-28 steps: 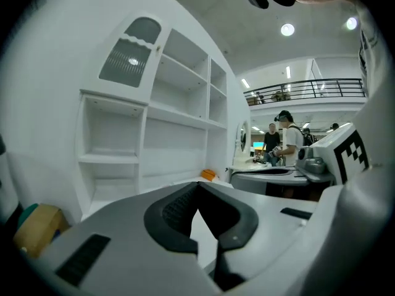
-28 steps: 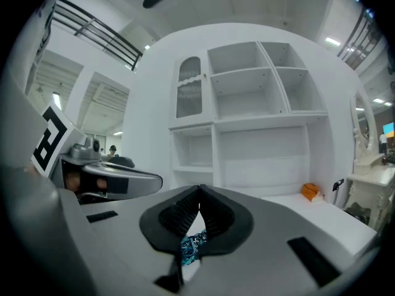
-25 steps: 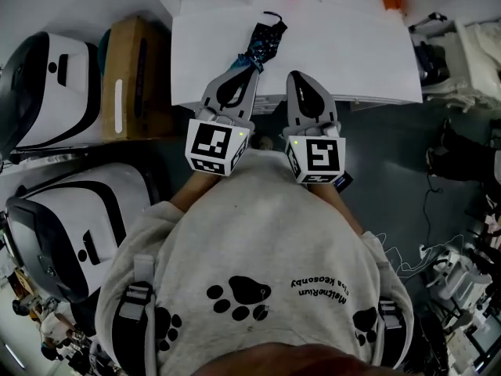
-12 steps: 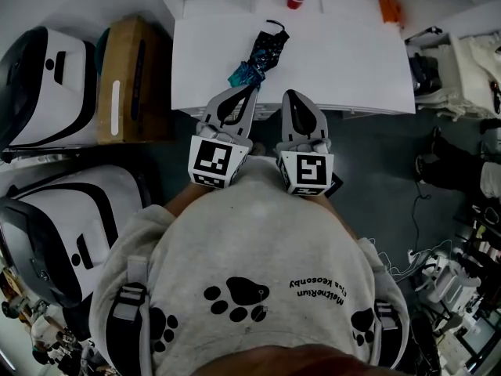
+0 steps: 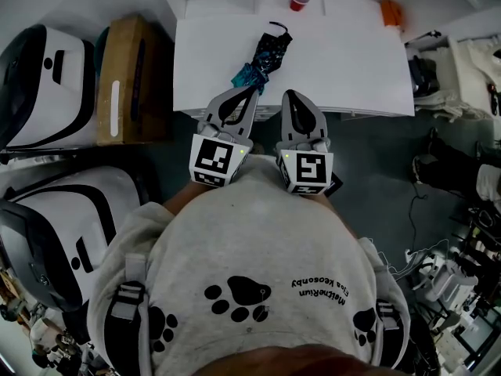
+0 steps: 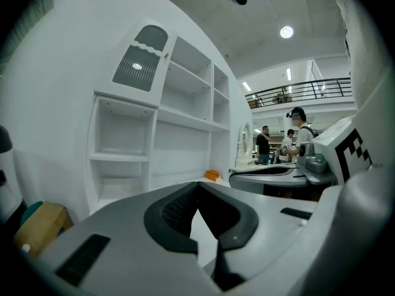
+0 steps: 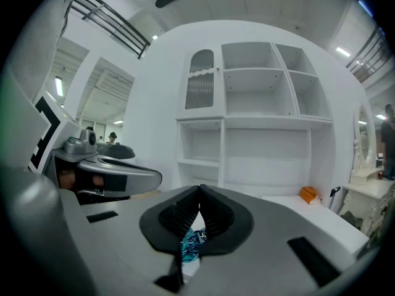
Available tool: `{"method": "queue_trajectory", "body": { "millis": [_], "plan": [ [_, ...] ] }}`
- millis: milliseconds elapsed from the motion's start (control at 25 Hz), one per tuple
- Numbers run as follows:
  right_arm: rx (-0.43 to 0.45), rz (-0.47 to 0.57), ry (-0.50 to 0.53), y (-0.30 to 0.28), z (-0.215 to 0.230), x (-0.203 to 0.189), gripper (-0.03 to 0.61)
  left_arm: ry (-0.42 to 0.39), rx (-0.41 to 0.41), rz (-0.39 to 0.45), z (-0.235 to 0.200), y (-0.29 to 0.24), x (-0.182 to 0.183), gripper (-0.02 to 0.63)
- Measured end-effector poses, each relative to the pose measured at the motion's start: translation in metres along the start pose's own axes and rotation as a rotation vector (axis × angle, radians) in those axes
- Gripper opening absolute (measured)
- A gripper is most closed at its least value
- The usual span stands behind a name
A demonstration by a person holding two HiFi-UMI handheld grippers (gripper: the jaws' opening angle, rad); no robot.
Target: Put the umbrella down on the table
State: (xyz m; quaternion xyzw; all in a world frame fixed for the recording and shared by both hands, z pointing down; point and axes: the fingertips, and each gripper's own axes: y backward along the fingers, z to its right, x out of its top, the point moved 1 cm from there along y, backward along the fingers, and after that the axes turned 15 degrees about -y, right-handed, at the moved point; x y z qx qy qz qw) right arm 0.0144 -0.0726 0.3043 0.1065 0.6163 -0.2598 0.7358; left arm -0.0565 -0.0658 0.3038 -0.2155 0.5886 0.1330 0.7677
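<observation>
Near the desk's [image 5: 352, 61] front edge, left of centre: folded umbrella [image 5: 266, 53], dark with teal print, lying flat, slanting toward the far edge.
Far edge: red cup [image 5: 298, 2].
Far right corner: orange object [image 5: 391, 11].
Open room: bare white top from the umbrella to the right edge.
Off the front edge: left gripper [image 5: 252, 91], jaws clenched on nothing, tips just short of the umbrella's teal end; right gripper [image 5: 291, 94] beside it, jaws likewise pressed together, empty.
Left of the desk: cardboard box [image 5: 129, 77].
Writing: sweatshirt [image 5: 250, 272] print with paw marks, upside down, illegible.
</observation>
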Motion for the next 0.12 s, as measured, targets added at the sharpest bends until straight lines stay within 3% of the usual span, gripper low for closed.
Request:
{"method": "queue_trajectory", "body": {
  "millis": [120],
  "plan": [
    [-0.007,-0.002,0.005,-0.0043,-0.0014,0.0024,0.029,0.005,-0.002,0.035,-0.0035,-0.0021,0.0027,0.017]
  ]
}}
